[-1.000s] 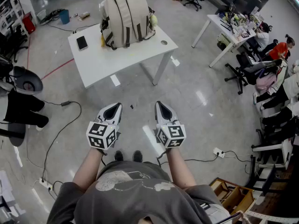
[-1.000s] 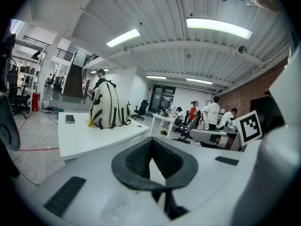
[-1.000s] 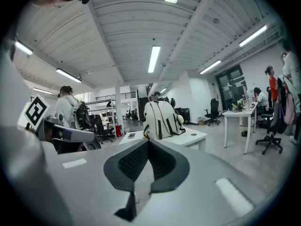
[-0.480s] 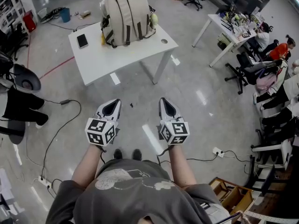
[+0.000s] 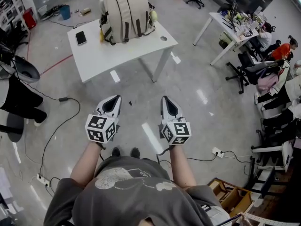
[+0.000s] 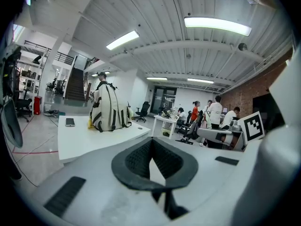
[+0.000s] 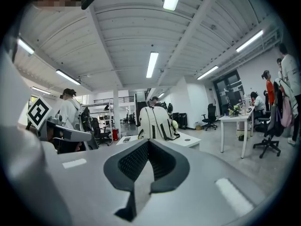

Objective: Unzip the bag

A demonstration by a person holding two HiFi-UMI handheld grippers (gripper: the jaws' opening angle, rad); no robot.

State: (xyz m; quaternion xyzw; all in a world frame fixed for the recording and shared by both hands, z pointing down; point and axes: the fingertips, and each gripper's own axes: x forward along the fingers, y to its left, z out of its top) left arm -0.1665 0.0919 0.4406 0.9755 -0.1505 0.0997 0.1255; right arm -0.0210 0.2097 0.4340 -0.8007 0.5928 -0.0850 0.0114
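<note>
The bag (image 5: 126,13) is too small in every view to show its zip or pull, and its far side is hidden. The yellow thing (image 5: 101,33) just beside it is too small to tell what it is. In the right gripper view the right gripper (image 7: 148,141) covers the table's (image 7: 190,140) near edge and legs. The head view's bottom edge cuts off the person (image 5: 127,197).

Head view: overhead, looking steeply down and forward past the left tongs (image 5: 113,100) and right tongs (image 5: 166,100) to the desk (image 5: 117,55), well ahead. Each tongs view: low, along its own jaws, roughly level, facing that far desk. All three views share the desk and the bag (image 5: 125,13) on it.
</note>
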